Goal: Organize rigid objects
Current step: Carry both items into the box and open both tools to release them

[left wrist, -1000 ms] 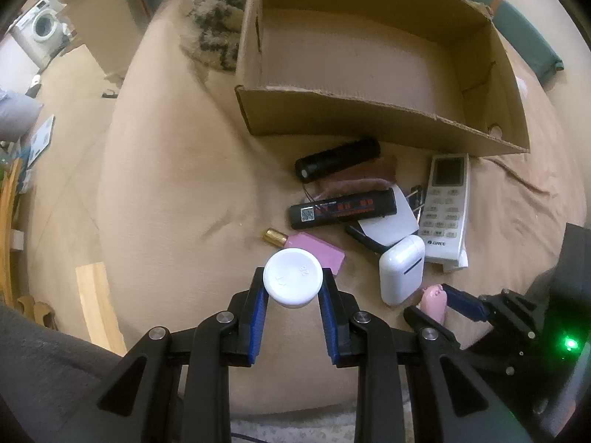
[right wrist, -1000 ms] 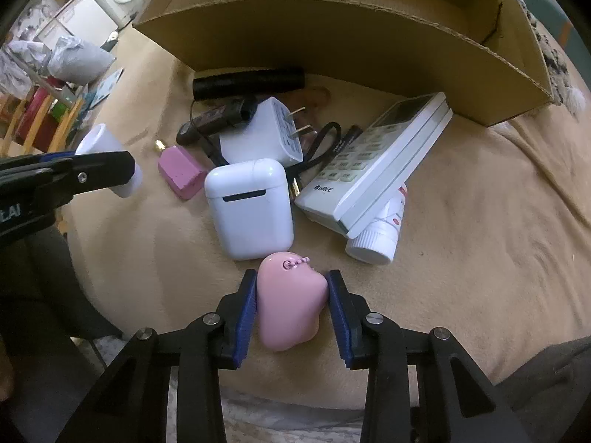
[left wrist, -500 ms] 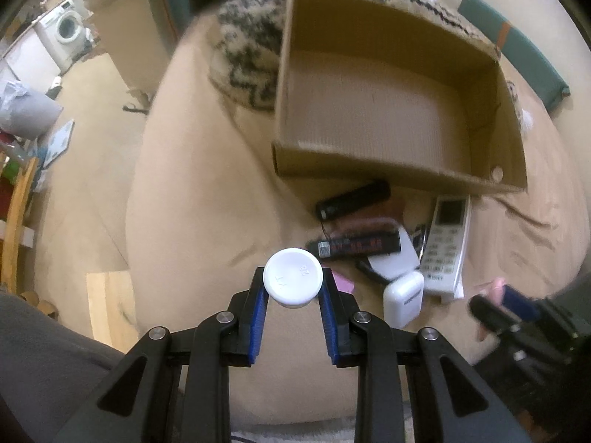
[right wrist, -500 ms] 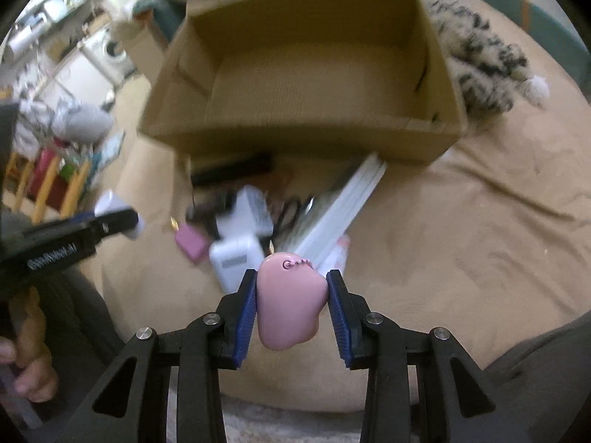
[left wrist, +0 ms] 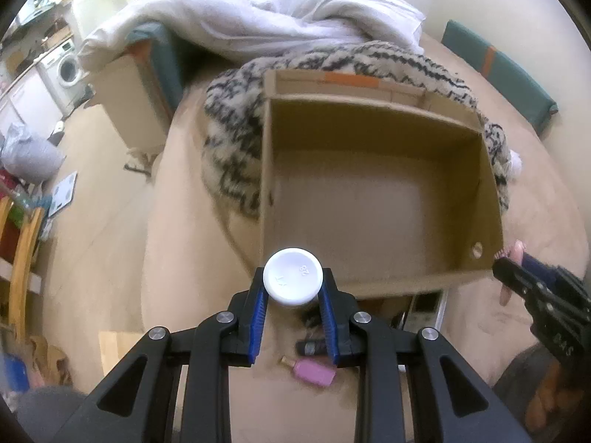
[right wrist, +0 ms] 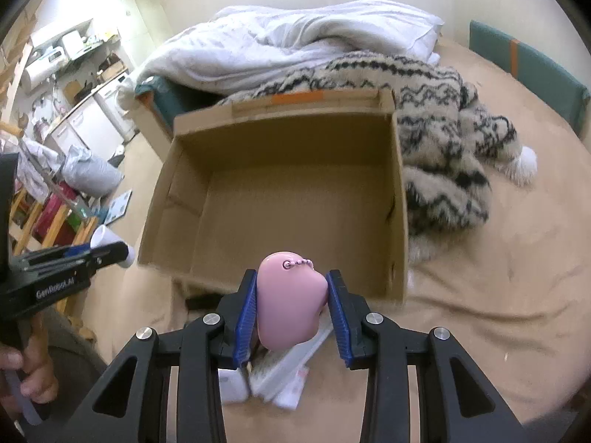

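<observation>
My left gripper [left wrist: 293,286] is shut on a white round-capped bottle [left wrist: 293,281], held over the near left corner of an open cardboard box [left wrist: 380,147]. My right gripper [right wrist: 291,286] is shut on a pink rounded case [right wrist: 290,302] with a bead chain, just before the near wall of the same box [right wrist: 280,125]. The box looks empty inside. In the left wrist view the right gripper [left wrist: 506,264] shows at the box's right corner. In the right wrist view the left gripper [right wrist: 122,251] with the white bottle [right wrist: 105,238] hangs at the box's left.
On the beige bed cover, below the grippers, lie a pink block [left wrist: 314,373], a black cylinder [left wrist: 312,347], a white remote [left wrist: 424,308] and a white earbud case [right wrist: 232,384]. A patterned fleece [right wrist: 447,125] and a white duvet [right wrist: 288,33] lie behind the box.
Both grippers rose from the pile of small objects and moved forward to the box's near wall, each carrying its object. The box now fills the middle of both views.
</observation>
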`<state>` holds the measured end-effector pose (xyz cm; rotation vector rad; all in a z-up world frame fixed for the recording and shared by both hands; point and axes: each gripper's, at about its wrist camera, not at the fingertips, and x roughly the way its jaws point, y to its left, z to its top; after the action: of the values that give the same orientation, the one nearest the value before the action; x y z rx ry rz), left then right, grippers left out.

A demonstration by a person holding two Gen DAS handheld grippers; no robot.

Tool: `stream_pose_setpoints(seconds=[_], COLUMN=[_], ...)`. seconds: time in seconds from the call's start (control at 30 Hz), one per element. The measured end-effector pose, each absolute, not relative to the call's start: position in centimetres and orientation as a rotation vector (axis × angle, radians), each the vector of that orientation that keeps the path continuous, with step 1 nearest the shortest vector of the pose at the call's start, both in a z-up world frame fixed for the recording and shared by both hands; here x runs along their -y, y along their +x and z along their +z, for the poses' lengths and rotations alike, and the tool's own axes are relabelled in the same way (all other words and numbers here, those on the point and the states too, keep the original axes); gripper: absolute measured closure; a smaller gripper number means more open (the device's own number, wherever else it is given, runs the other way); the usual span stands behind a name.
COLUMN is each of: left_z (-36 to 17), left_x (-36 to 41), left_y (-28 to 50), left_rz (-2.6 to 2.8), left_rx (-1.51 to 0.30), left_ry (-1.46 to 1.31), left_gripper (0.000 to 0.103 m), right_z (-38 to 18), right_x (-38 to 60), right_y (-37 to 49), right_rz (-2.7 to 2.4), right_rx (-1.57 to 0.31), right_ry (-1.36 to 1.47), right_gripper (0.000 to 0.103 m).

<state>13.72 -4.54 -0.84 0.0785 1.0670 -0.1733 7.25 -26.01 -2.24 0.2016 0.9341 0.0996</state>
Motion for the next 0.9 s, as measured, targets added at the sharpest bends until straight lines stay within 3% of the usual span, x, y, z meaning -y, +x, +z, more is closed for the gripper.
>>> stream_pose_setpoints(seconds=[0.33,0.9], left_z=[-3.6,-7.5], left_x=[7.1,7.3], left_y=[18.3,18.8], left_rz=[-0.189,-0.168], left_rx=[-1.038,-1.091], left_ry=[0.107,0.115], left_gripper=[0.079,0.079], right_z=[-4.5,-8.2], right_x=[27.9,25.2], right_y=[12.3,13.4], right_rz=[0.095,0.114], right_rx=[-0.950,-1.071], right_ry=[0.230,0.170], right_gripper=[0.064,0.064])
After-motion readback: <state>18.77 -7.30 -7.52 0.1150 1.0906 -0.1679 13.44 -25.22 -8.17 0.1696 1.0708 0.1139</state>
